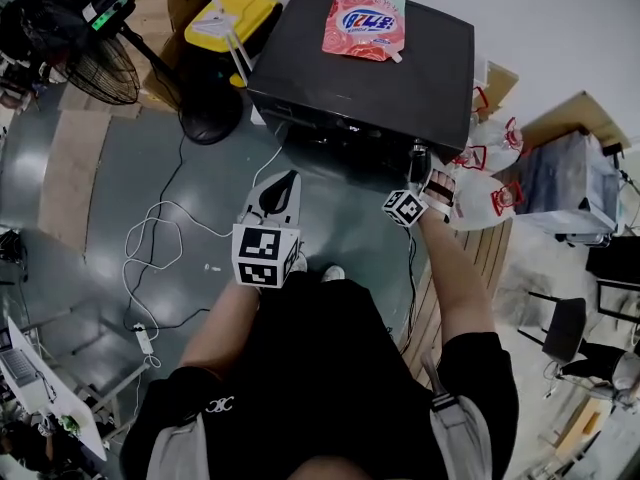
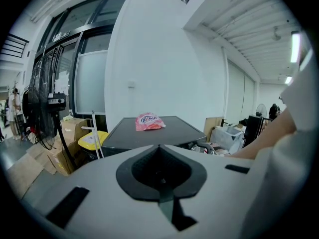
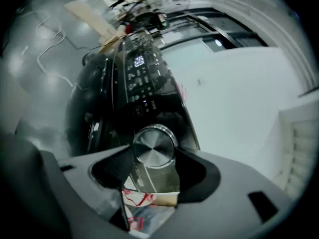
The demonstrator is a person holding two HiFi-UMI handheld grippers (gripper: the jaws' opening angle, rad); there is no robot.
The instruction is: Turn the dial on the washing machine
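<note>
Right tongs (image 1: 421, 161) (image 3: 154, 156): up against the front right corner of the black washing machine (image 1: 370, 78). In the right gripper view the jaws sit either side of the round brushed-metal dial (image 3: 154, 147), dark pads touching its rim, so clamped on it. The dial is low on the machine's control panel (image 3: 142, 88), beyond a lit display (image 3: 138, 61). The head view hides the dial behind the tongs.

Left tongs (image 1: 284, 182) (image 2: 159, 151): held low in front of me, well apart from the machine, tips aimed toward it. Jaws are together, nothing between them.

On the machine's flat top: a pink detergent pouch (image 1: 365, 23) (image 2: 148, 122), toward the back edge.

Around: a yellow-lidded bin (image 1: 235, 18) just left of the machine, a standing fan (image 1: 100, 63) further left, white cable (image 1: 150, 238) looped on the grey floor, white plastic bags with red print (image 1: 490, 198) beside the machine's right side.
</note>
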